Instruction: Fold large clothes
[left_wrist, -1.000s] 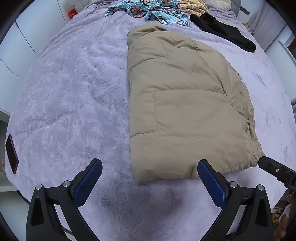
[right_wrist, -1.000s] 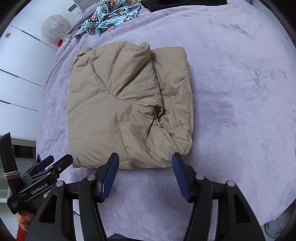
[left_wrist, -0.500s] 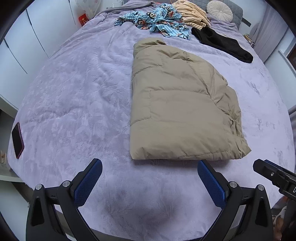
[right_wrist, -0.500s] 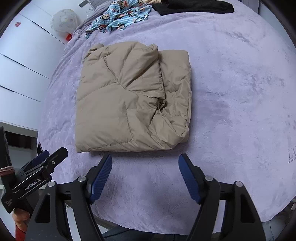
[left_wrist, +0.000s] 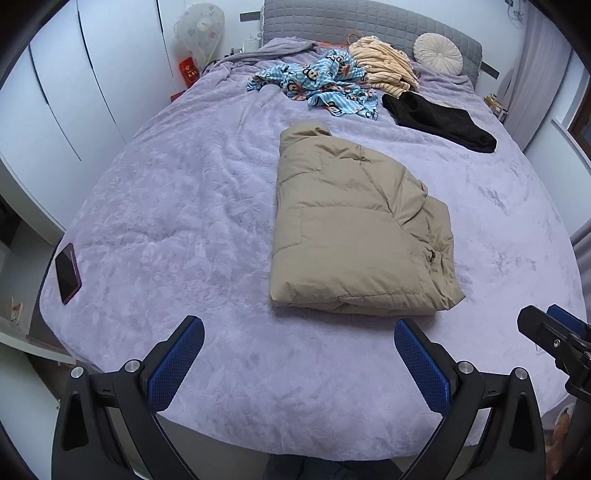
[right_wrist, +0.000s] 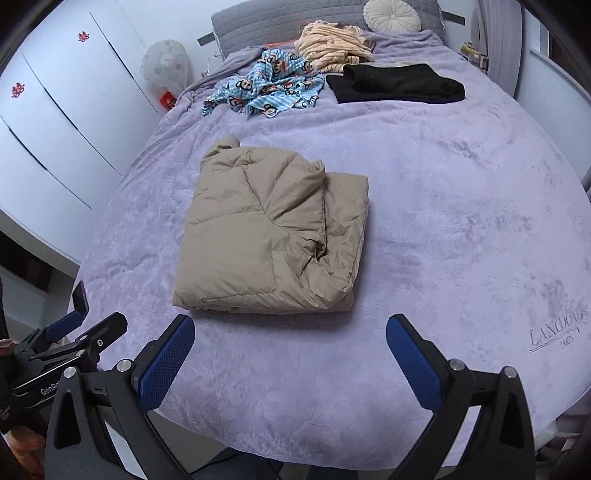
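Folded tan puffer jacket (left_wrist: 354, 229) lies on the purple bed (left_wrist: 177, 206). Left hand-held gripper (left_wrist: 299, 363) is spread, empty. Right hand-held gripper (right_wrist: 290, 360) is opening, nothing between its jaws

Both wrist cameras sit behind their own blue-padded fingers, at the foot of the bed (left_wrist: 207, 192), angled down toward the headboard. Left wrist view stands left of the folded beige jacket (left_wrist: 351, 225), right wrist view right; both share jacket and bedcover.
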